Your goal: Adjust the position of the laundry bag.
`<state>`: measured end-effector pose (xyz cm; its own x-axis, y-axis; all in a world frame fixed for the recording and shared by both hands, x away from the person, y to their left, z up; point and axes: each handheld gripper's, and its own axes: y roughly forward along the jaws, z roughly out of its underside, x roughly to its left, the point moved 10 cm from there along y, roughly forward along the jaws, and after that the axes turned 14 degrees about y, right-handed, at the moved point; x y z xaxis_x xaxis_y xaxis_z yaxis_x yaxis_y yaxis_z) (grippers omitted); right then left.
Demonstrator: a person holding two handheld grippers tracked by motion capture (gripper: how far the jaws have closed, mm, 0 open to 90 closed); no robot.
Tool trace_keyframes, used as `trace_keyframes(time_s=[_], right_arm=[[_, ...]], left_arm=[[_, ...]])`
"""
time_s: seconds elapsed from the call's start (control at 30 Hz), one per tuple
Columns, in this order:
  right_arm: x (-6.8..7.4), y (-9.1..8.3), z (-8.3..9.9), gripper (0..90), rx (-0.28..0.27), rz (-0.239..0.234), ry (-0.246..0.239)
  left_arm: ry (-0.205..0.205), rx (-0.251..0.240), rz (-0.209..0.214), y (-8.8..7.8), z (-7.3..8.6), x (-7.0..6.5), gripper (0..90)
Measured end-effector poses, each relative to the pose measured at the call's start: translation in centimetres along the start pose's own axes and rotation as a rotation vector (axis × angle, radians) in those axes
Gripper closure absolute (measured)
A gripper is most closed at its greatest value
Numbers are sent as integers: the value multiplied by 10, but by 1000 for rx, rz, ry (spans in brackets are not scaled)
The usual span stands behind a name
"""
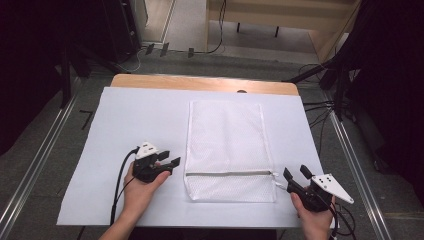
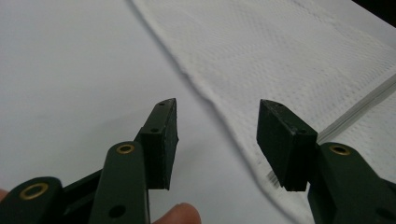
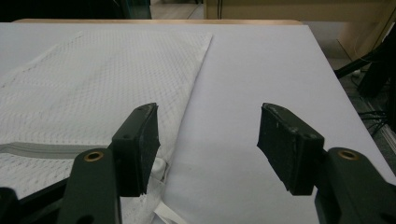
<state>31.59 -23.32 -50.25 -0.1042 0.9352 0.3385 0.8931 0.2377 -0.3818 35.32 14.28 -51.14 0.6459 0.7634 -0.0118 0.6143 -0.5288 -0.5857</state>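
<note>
From the high view I see a wooden table [image 1: 150, 80] covered by a white sheet [image 1: 125, 130], and a white mesh bag [image 1: 227, 145] lies flat in the middle of it, with its grey zipper [image 1: 227, 173] running across near the close end. Around the table the floor [image 1: 50, 150] is grey, with metal rails [image 1: 35, 167] on both sides and black cables [image 1: 320, 107] at the far right. My left gripper [image 1: 170, 158] rests just beside the bag's left edge, jaws apart, and my right gripper [image 1: 295, 174] sits near the bag's right corner, jaws also apart. In the left gripper view, the open left gripper [image 2: 217, 135] points over the bag's edge [image 2: 205, 88], holding nothing. In the right gripper view, the right gripper [image 3: 208, 140] is spread wide; the bag [image 3: 102, 79] lies at the left, the bare sheet [image 3: 261, 65] ahead.
</note>
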Motion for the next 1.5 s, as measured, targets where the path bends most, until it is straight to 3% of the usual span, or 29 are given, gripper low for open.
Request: trace_keyframes(time_s=[0.1, 0.33, 0.37, 0.4, 0.5, 0.57, 0.67, 0.77, 0.93, 1.1, 1.2, 1.43, 1.47, 1.5], right_arm=[[-1, 1, 1, 395, 5, 0, -1], [-1, 2, 3, 395, 13, -2, -6], [-1, 3, 4, 395, 18, -1, -9], [-1, 3, 4, 395, 18, -1, -9], [1, 4, 5, 396, 21, 0, -12], [4, 4, 6, 399, 23, -3, -22], [5, 2, 5, 399, 23, -1, -27], [6, 1, 5, 399, 19, -5, -30], [9, 2, 5, 400, 22, -10, -29], [14, 3, 6, 400, 27, -16, -39], [24, 5, 9, 400, 36, -32, -39], [39, 1, 15, 433, 63, -39, -63], [41, -1, 15, 439, 67, -40, -54], [45, -7, 15, 440, 67, -50, -42]], left_arm=[[4, 79, -5, 23, 0, -10, 533], [11, 120, 44, 37, 4, -20, 665], [44, 133, 29, 39, 7, -21, 749], [44, 133, 29, 39, 7, -21, 832], [47, 142, 72, 37, 8, -21, 900], [54, 134, 76, 35, 8, -19, 900], [28, 105, 82, 27, 8, -14, 900], [10, 82, 60, 16, 11, -5, 900], [-23, 79, 26, -7, 29, 10, 900], [-19, 77, -14, -34, 45, 21, 900], [-42, 77, -31, -49, 58, 26, 900], [-48, 47, -23, -54, 57, 23, 900], [-42, 38, -13, -55, 56, 22, 891], [-50, 22, -6, -56, 55, 21, 729]])
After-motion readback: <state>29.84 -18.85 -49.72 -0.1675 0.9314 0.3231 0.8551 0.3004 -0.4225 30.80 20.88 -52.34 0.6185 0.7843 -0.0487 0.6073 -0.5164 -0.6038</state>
